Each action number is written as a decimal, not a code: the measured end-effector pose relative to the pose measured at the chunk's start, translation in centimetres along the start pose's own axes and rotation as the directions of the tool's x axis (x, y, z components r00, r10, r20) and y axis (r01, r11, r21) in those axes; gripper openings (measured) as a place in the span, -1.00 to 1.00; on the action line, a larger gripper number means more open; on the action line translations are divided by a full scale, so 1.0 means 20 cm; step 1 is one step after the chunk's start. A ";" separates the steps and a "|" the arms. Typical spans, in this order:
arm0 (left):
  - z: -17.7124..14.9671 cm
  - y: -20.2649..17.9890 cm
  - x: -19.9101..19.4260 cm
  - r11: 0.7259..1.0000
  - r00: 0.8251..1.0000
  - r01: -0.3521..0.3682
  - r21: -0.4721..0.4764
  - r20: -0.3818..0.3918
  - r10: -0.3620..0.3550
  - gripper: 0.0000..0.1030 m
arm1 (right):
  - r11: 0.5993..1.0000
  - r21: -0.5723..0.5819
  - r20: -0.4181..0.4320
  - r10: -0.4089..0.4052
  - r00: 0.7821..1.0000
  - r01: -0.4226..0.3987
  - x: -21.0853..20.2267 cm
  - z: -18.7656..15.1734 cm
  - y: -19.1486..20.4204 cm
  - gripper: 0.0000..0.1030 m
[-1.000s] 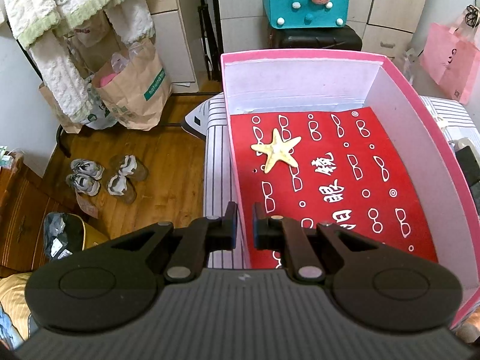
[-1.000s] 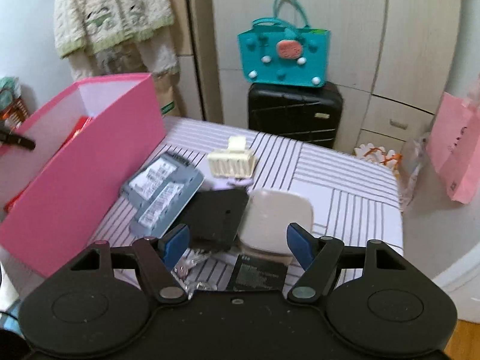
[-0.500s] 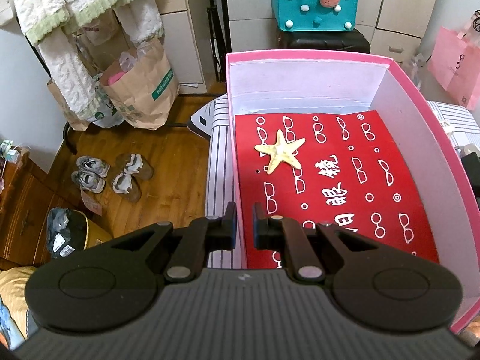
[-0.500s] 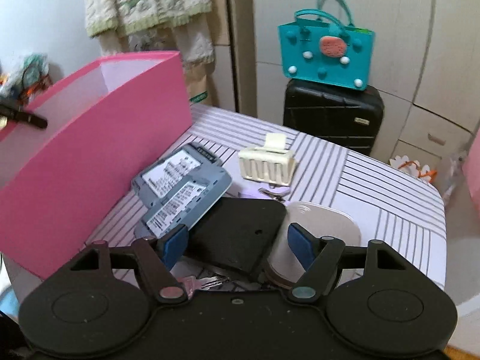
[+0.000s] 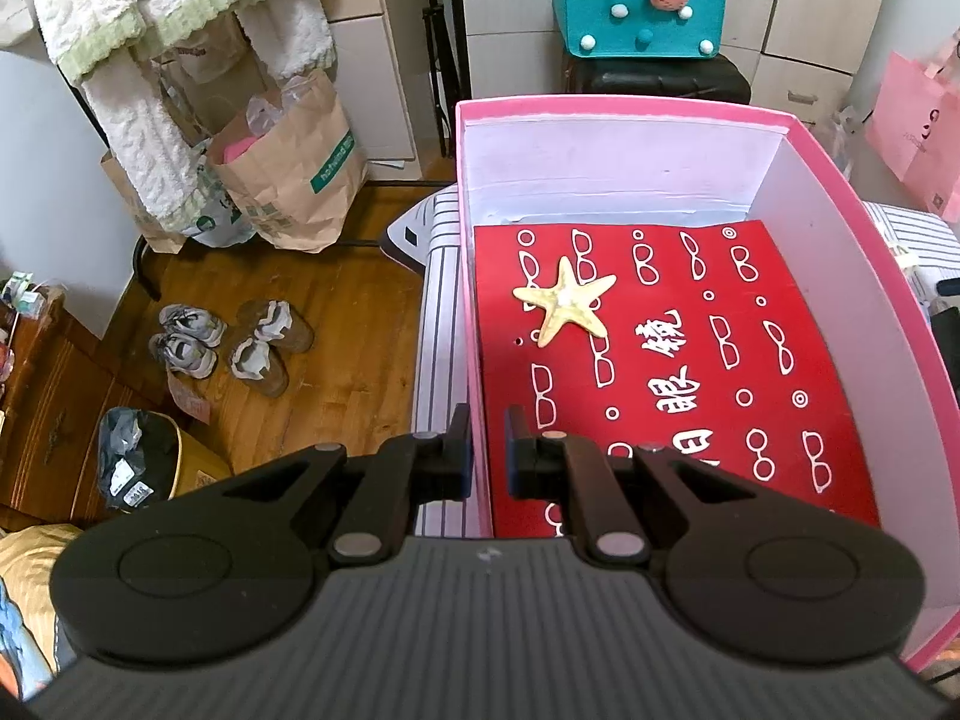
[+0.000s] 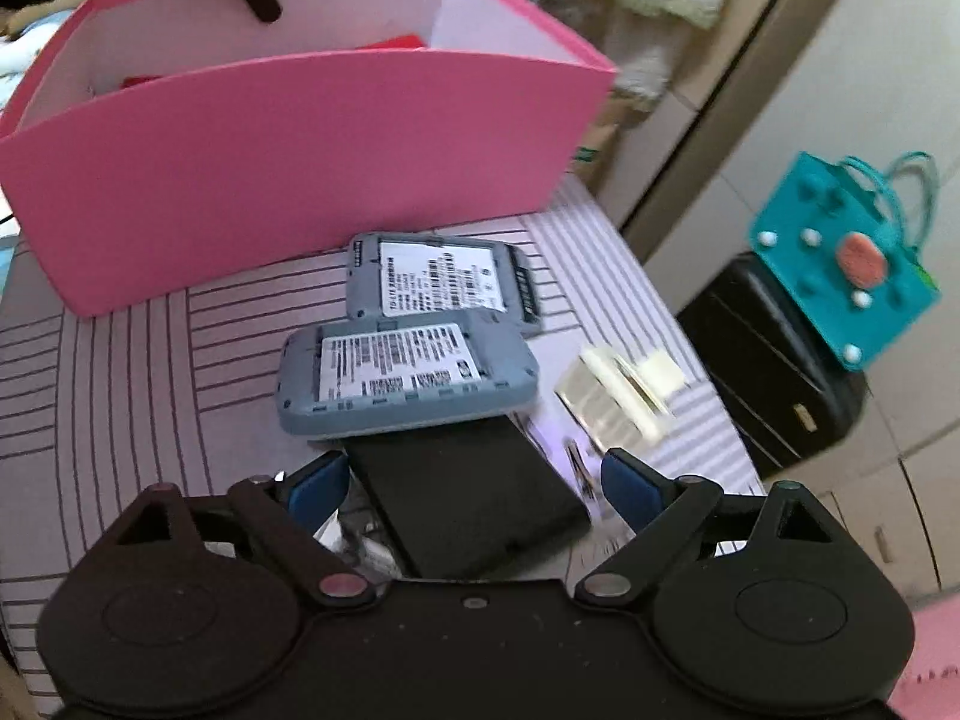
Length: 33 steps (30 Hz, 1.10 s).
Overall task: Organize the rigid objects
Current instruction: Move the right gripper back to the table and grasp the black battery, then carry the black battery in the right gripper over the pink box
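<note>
Pink box, holding a starfish on red card, stands on the striped tabletop. Left gripper is clamped on its wall; wooden floor lies left. Right gripper, jaws opening, straddles a black slab untouched.

I see a home, most likely a bedroom. There is a wooden floor with two pairs of shoes on it, knitted clothes hanging by the wall, paper shopping bags, pale wardrobe doors, and a black suitcase with a teal felt bag on top.
</note>
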<state>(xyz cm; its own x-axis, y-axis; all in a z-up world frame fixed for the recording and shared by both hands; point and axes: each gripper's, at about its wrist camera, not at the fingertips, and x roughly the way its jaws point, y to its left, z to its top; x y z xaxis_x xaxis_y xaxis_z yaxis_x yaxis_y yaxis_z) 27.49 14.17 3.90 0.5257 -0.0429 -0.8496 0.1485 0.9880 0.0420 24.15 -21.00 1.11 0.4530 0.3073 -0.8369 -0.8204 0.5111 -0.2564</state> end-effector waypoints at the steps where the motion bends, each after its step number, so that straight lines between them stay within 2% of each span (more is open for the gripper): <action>1: 0.00 0.00 0.00 1.000 1.000 0.000 -0.003 0.000 0.000 -0.83 | 1.000 0.003 -0.005 0.012 1.000 -0.012 0.02 0.01 -0.01 0.81; 3: 0.00 0.00 0.00 1.000 1.000 0.001 -0.006 0.000 -0.001 -0.83 | 0.999 0.025 -0.019 0.039 0.999 -0.038 0.05 0.02 -0.03 0.77; 6: 0.00 0.00 0.00 1.000 1.000 0.003 -0.009 0.000 -0.003 -0.83 | 0.994 0.078 -0.010 0.072 0.997 -0.071 0.03 0.01 -0.03 0.49; 8: 0.00 0.01 0.00 1.000 1.000 0.006 -0.007 0.000 -0.006 -0.83 | 0.993 0.105 -0.016 0.062 0.998 -0.060 0.01 0.00 -0.02 0.38; 14: 0.00 0.00 0.01 1.000 1.000 0.011 0.004 -0.002 -0.011 -0.83 | 0.945 0.326 -0.046 0.010 0.999 0.005 -0.04 -0.01 -0.04 0.32; 21: 0.00 0.02 0.01 1.000 1.000 0.023 -0.001 -0.006 -0.023 -0.83 | 0.925 0.371 -0.050 -0.060 0.997 0.075 -0.08 0.01 -0.01 0.32; 33: -0.02 0.03 -0.03 0.999 0.999 0.041 0.034 -0.005 -0.040 -0.84 | 0.856 0.517 0.039 -0.050 0.998 0.023 -0.28 0.08 -0.04 0.32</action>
<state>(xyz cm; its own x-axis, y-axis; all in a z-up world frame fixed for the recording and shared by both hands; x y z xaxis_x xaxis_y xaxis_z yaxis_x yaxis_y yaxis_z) 27.03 14.78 4.18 0.5155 -0.0822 -0.8530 0.1981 0.9799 0.0254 22.87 -21.91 6.77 0.5069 0.3126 -0.8033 -0.5113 0.8593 0.0117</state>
